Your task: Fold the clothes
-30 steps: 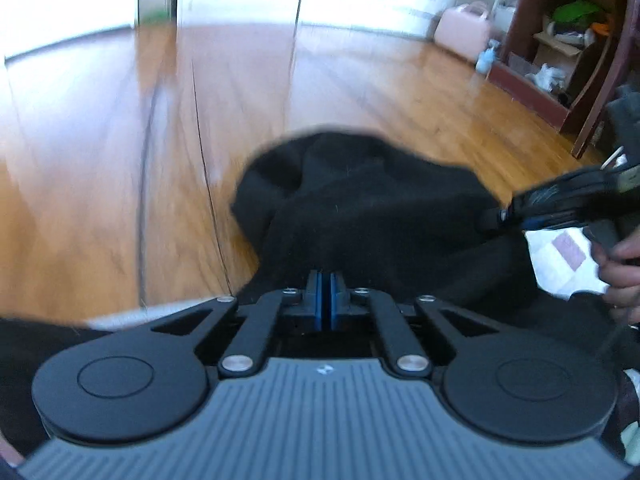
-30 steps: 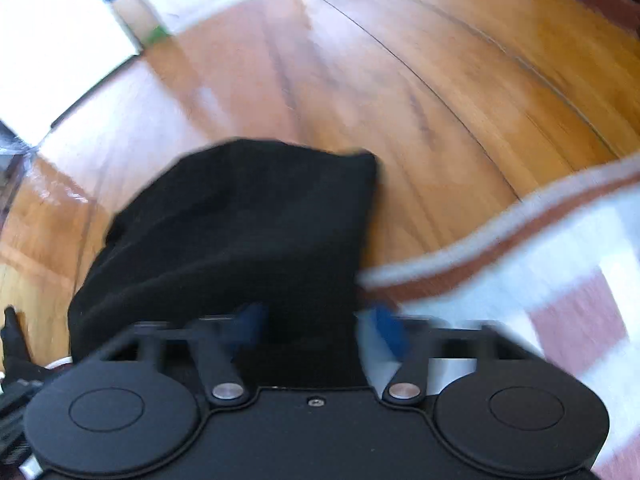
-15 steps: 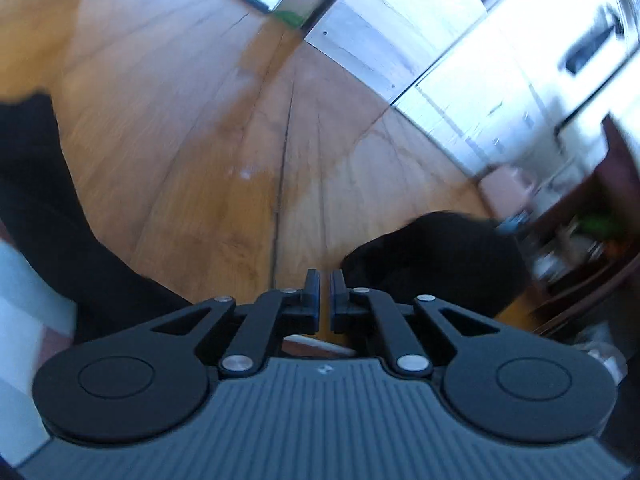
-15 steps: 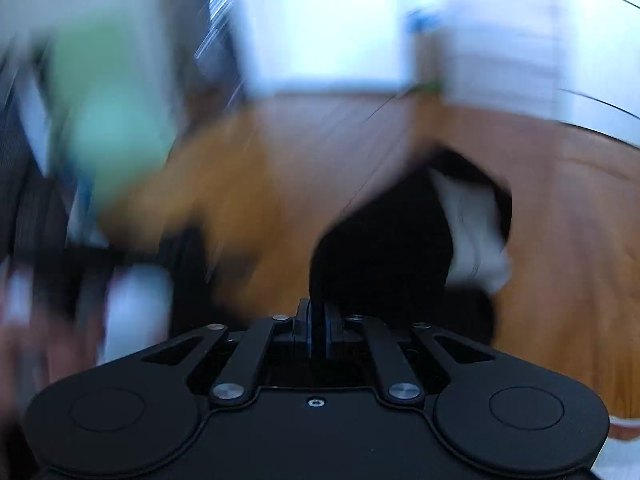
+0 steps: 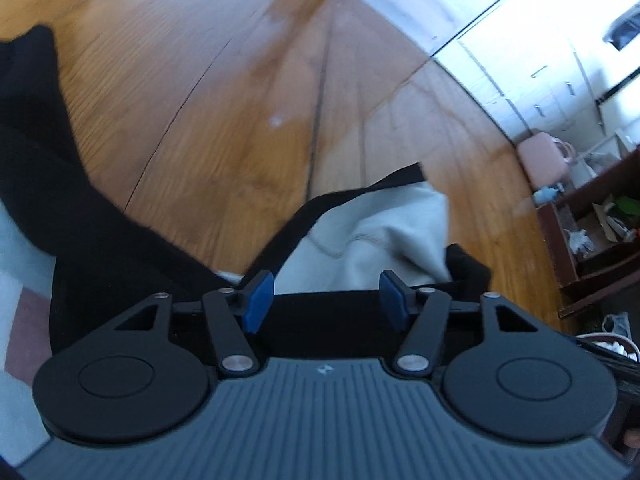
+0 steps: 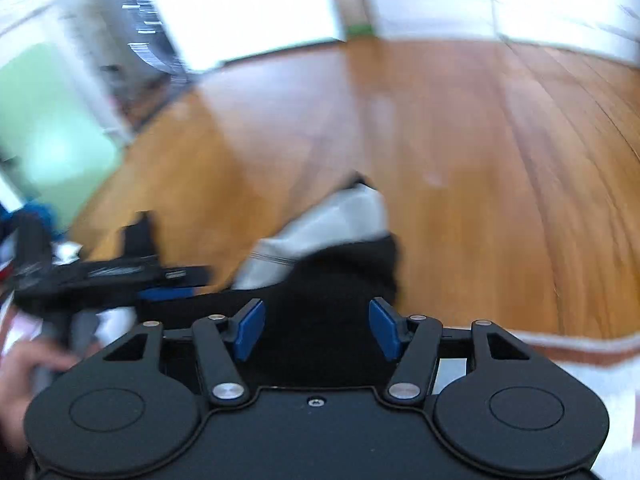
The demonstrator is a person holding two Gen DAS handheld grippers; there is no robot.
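Observation:
A black garment (image 5: 352, 308) lies bunched on the wooden floor, its pale grey lining (image 5: 380, 232) turned up. More of the black cloth (image 5: 36, 152) stretches along the left. My left gripper (image 5: 326, 300) hovers just over the bunch, jaws opening, blue pads apart and pressing on nothing. In the right wrist view the same black garment (image 6: 336, 276) and lining (image 6: 320, 228) sit ahead of my right gripper (image 6: 318, 328), whose jaws are also opening, with cloth beneath the gap but not pinched. The left gripper (image 6: 176, 284) shows there at the left, held by a hand (image 6: 24, 364).
A pale rug with reddish squares (image 5: 16, 288) lies under the near cloth; its striped edge (image 6: 580, 344) shows at the right. A dark wooden shelf unit (image 5: 592, 256) and a pink bag (image 5: 544, 156) stand at the far right. Bare wooden floor (image 5: 240, 100) spreads ahead.
Both grippers were shut half a second ago and now stand open. The black garment has dropped out of them onto the floor, with its pale lining showing. Both views have swung.

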